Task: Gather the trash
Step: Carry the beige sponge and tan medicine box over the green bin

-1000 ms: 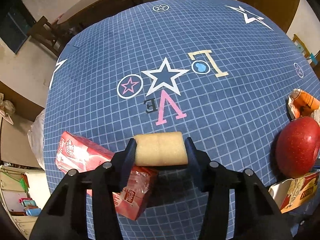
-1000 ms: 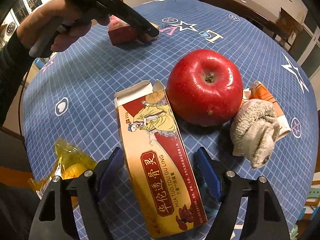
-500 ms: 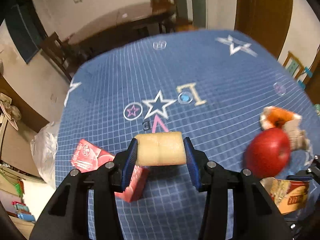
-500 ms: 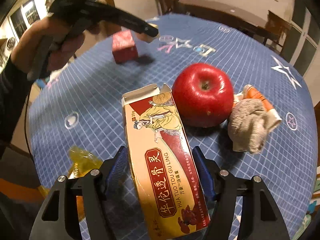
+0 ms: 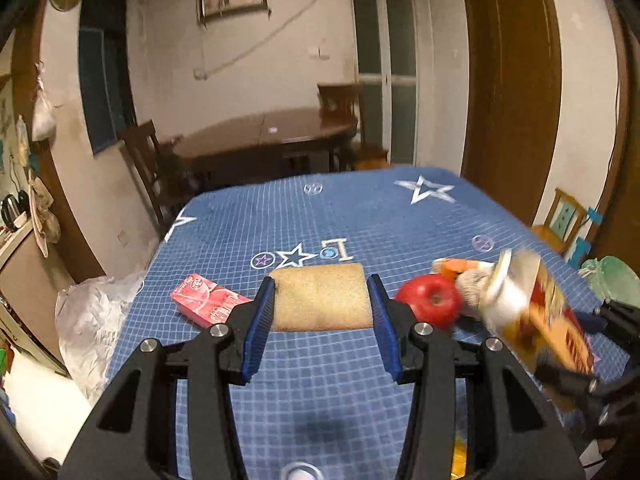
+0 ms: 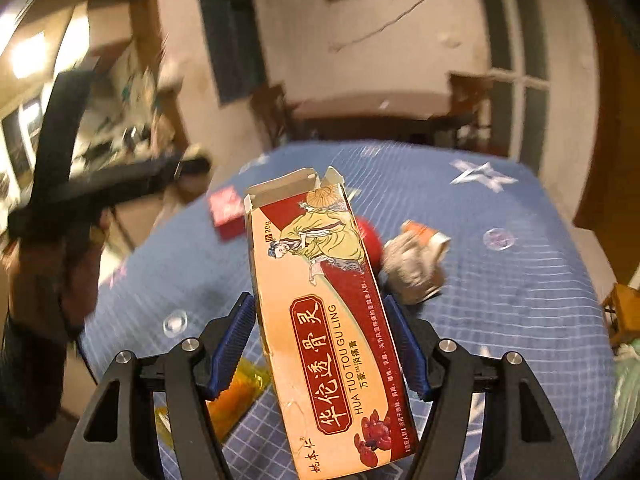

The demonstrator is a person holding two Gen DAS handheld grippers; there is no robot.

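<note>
My left gripper is shut on a tan sponge-like roll and holds it above the blue checked tablecloth. My right gripper is shut on an empty red-and-cream ointment carton, lifted off the table with its open end away from me; the carton shows blurred in the left wrist view. A red box lies left on the table, also in the right wrist view. A yellow wrapper lies under the right gripper.
A red apple, a grey rag and an orange tube sit mid-table. A white plastic bag hangs at the table's left edge. A wooden table and chairs stand behind. A green bag is at right.
Both grippers have risen and tilted up from the table. The right gripper closed on the carton and lifted it. The left one carries the roll higher and back.
</note>
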